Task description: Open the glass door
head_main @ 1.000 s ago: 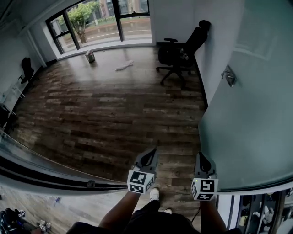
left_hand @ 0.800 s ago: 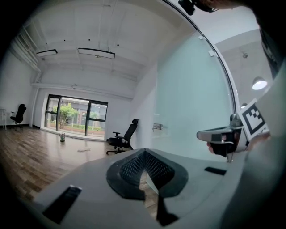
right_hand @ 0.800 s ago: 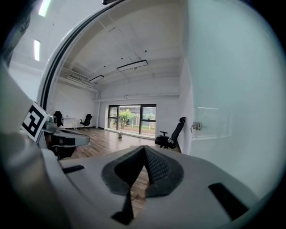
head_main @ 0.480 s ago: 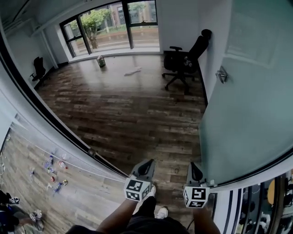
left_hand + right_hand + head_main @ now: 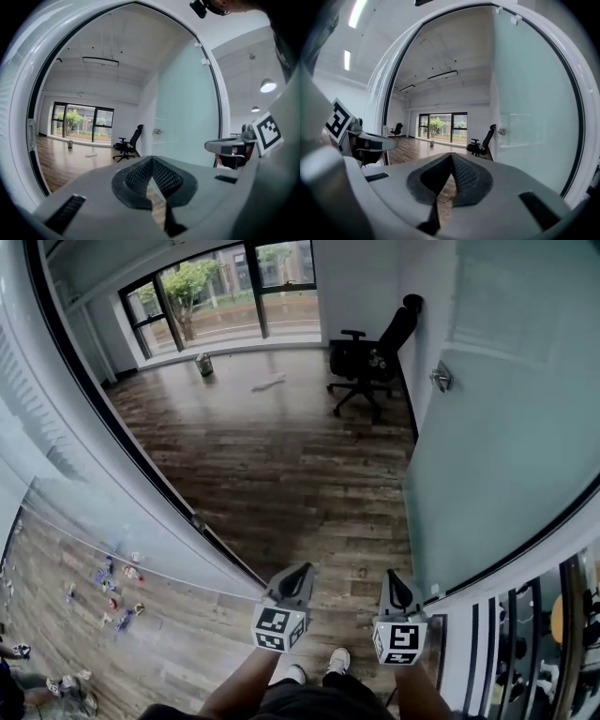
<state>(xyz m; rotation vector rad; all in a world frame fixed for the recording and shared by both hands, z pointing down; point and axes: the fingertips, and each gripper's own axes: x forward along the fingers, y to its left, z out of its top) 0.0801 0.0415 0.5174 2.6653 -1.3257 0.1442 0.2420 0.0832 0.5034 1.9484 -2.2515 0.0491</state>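
Note:
The frosted glass door (image 5: 506, 456) stands swung open on the right, its metal handle (image 5: 441, 377) far ahead of both grippers. It also fills the right of the left gripper view, door (image 5: 187, 117), and of the right gripper view, door (image 5: 529, 117). My left gripper (image 5: 302, 568) and right gripper (image 5: 389, 574) are held side by side low in the doorway, pointing into the room. Both are shut with nothing between the jaws, as the left gripper (image 5: 151, 158) and right gripper (image 5: 451, 154) show in their own views. The right one sits close beside the door's near edge without touching it.
A fixed glass wall with a black frame (image 5: 94, 399) runs along the left. Beyond lies a wood floor (image 5: 272, 456) with a black office chair (image 5: 370, 352) by the white wall, a small bucket (image 5: 203, 364), a white scrap (image 5: 268, 382) and large windows (image 5: 225, 287).
Both grippers have moved forward together through the doorway. The left glass wall and its frame have swung up along the left of the head view. The door stays open.

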